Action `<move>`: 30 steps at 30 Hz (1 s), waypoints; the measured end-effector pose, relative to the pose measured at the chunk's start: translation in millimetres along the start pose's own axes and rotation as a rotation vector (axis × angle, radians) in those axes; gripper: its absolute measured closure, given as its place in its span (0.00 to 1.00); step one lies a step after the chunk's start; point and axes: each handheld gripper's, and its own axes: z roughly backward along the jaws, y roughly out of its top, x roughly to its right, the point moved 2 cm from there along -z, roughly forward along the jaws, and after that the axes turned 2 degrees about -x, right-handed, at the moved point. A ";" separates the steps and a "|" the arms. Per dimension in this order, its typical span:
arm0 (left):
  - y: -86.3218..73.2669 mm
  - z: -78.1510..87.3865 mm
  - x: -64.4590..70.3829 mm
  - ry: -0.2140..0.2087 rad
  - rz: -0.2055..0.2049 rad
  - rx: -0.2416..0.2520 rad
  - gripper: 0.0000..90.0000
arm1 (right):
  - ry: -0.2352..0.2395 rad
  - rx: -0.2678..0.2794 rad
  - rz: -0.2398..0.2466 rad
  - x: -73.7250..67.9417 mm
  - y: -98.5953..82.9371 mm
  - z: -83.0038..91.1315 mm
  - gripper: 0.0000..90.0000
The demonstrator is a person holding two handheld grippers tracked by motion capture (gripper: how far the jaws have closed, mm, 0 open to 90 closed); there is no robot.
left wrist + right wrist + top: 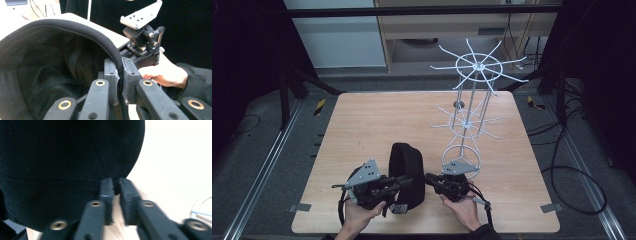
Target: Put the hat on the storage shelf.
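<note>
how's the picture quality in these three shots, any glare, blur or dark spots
High view: evenly lit table, sharp, though the surroundings fall into darkness. Left gripper view: the cap interior is dim, the table corner at top left washed out. Right gripper view: background at right blown out white, the right gripper slightly blurred, and the cap's black fabric shows little detail.

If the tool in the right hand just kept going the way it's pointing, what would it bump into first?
The black cap. The right tool points straight at its side, with the tips already at the fabric, seemingly pinching a bit of it, though the blur leaves that unsure.
</note>
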 end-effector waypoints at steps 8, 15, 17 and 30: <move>-1.4 2.0 -4.2 0.014 0.000 -0.005 0.93 | 0.021 -0.018 0.016 -2.3 -0.5 1.9 0.62; -1.9 5.7 -16.8 0.077 0.058 0.018 0.93 | 0.047 -0.004 0.063 -9.5 -1.2 8.7 0.58; -2.2 6.2 -20.0 0.086 0.068 0.022 0.93 | 0.074 0.012 0.089 -14.2 -1.1 13.8 0.58; 1.9 2.6 -18.7 0.089 0.064 0.055 0.93 | 0.202 -0.007 0.164 -34.6 -2.2 -9.0 0.75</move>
